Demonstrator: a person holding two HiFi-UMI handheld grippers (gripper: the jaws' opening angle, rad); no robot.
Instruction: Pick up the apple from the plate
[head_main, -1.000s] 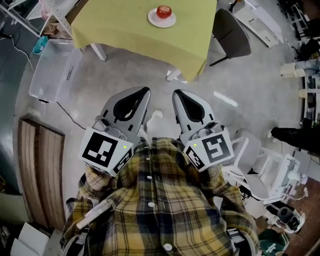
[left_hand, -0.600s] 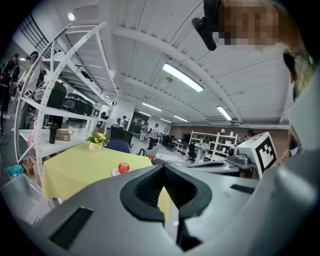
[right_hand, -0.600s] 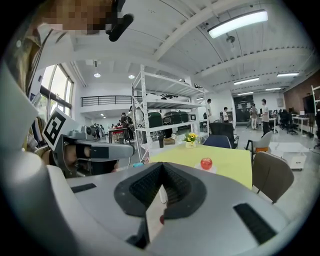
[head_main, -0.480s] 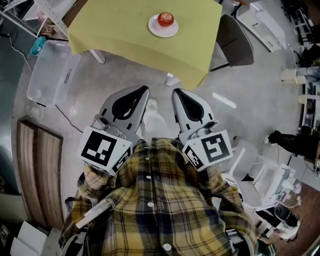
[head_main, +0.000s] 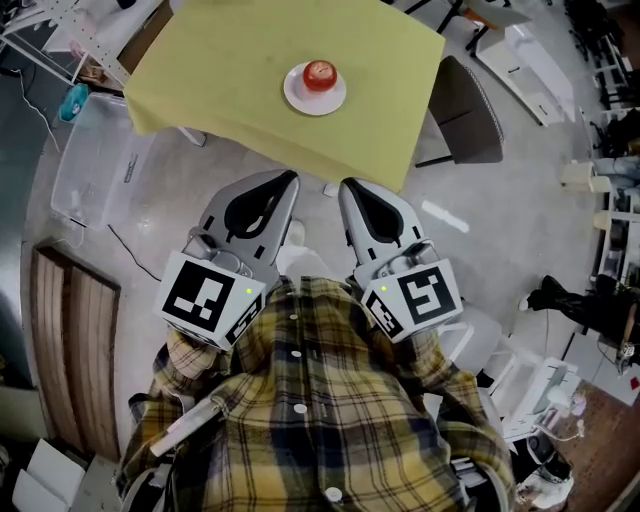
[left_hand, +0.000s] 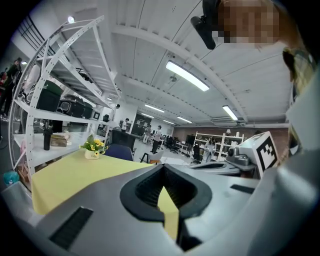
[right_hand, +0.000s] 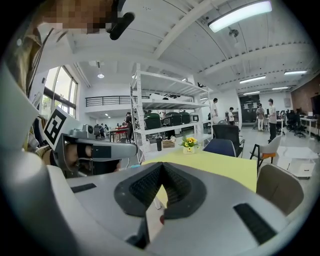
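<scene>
Grey concrete floor (head_main: 500, 220), yellow-clothed table (head_main: 220, 70), grey chair (head_main: 465, 100) beside it — white shelving (right_hand: 150, 107), ceiling strip lights (left_hand: 187, 76) overhead

Yellow table (head_main: 230, 70), grey chair (head_main: 465, 100) beside, clear bin (head_main: 95, 150)

Closed left gripper (head_main: 288, 180) (right gripper (head_main: 346, 186) too)

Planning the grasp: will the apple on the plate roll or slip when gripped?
The apple looks round and glossy, so it may roll or slip on the flat plate. Its full, smooth shape suggests it is firm.
</scene>
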